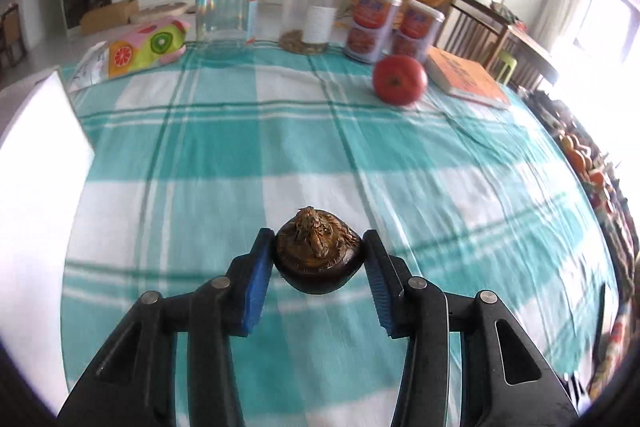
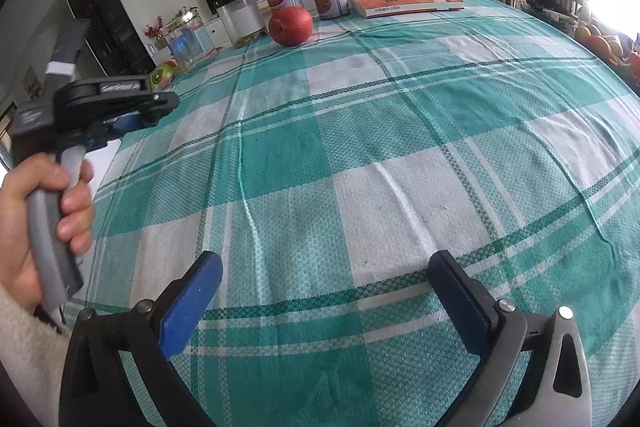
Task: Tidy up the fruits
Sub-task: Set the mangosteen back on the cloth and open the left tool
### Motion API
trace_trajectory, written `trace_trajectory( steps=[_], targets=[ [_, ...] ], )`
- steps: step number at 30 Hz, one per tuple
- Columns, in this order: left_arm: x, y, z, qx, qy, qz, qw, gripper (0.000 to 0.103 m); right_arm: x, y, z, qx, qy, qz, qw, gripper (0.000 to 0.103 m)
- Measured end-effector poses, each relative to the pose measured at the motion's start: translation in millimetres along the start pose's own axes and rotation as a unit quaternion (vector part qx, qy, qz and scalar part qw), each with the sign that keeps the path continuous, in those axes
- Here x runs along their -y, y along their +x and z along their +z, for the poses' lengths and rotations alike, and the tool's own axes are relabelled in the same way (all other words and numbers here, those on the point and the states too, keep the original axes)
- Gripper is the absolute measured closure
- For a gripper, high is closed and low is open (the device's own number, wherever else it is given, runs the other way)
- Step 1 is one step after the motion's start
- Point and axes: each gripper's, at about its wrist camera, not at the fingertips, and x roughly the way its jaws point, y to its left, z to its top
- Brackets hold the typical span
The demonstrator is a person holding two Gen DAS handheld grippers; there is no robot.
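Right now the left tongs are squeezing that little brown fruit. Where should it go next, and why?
Probably carry it forward toward the red apple at the far side of the checked tablecloth. The left tongs already pinch the brown water chestnut firmly between both pads, above the cloth, and nothing lies on the cloth between them. The right tongs are open and hold nothing.

Woven cloth tablecloth; glossy apple; jar probably glass.

Teal-white plaid tablecloth; red apple.
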Motion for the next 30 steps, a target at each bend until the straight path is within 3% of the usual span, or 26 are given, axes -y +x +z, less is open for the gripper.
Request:
trace_trajectory(
  steps=[4, 9, 12, 14, 15, 16, 19, 26, 30],
  targets=[
    [22, -27, -44, -0.031, 0.046, -0.001, 0.9985, 0.057, 0, -1, -2, 0.000, -0.004, -0.003, 1.000, 0.001],
    [26, -27, -85, -0.045, 0.075, 0.021, 0.9959, 0.056, -4, 0, -3, -0.001, -0.014, -0.015, 1.000, 0.001],
    [17, -25, -90, -0.020, 0.070, 0.023, 0.9971, 0.055, -4, 0, -4, -0.001, -0.017, -0.017, 1.000, 0.001],
    [15, -21, -92, -0.011, 0.083, 0.038, 0.9957, 0.041, -4, 0, -4, -0.001, -0.017, -0.017, 1.000, 0.001],
    [14, -20, -94, -0.005, 0.088, 0.044, 0.9952, 0.025, -4, 0, -4, 0.000, -0.017, -0.016, 1.000, 0.000],
    [11, -18, -96, -0.001, 0.088, 0.050, 0.9949, 0.017, -4, 0, -4, 0.000, -0.017, -0.016, 1.000, 0.000],
    [3, -19, -94, -0.001, 0.070, 0.045, 0.9965, 0.015, -4, 0, -4, 0.001, -0.018, -0.016, 1.000, 0.000],
    [5, -15, -95, -0.006, 0.079, 0.054, 0.9954, 0.010, -10, 2, -6, -0.008, -0.039, -0.034, 0.999, 0.000],
    [6, -15, -95, -0.006, 0.079, 0.055, 0.9954, 0.009, -1, 5, 14, -0.047, -0.032, 0.007, 0.998, 0.000]
  ],
)
